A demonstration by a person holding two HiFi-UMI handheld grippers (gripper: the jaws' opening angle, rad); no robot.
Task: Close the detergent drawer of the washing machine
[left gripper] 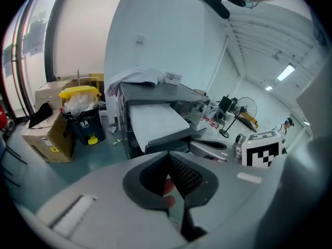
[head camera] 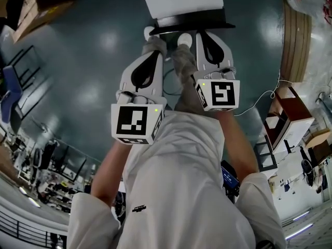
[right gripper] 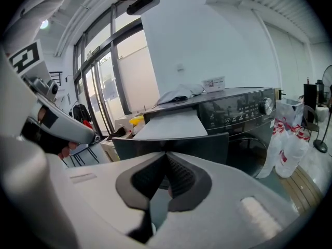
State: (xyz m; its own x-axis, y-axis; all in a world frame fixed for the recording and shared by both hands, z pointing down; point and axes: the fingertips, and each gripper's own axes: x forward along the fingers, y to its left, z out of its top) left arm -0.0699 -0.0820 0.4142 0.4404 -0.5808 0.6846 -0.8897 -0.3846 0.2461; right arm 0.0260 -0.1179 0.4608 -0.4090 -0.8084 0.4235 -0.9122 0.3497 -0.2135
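Note:
The dark grey washing machine stands just ahead with its detergent drawer pulled far out: a white top behind a dark front panel. In the head view the drawer front lies right beyond both gripper tips. My left gripper and right gripper are side by side, just short of that panel. Both are shut with nothing between the pads. In the left gripper view the drawer sits above my shut left gripper. The right gripper points at the panel's middle.
A yellow-lidded bin and a cardboard box stand left of the machine. A white cloth lies on its top. Plastic bags sit to its right. Wooden boards and a floor cable lie further right.

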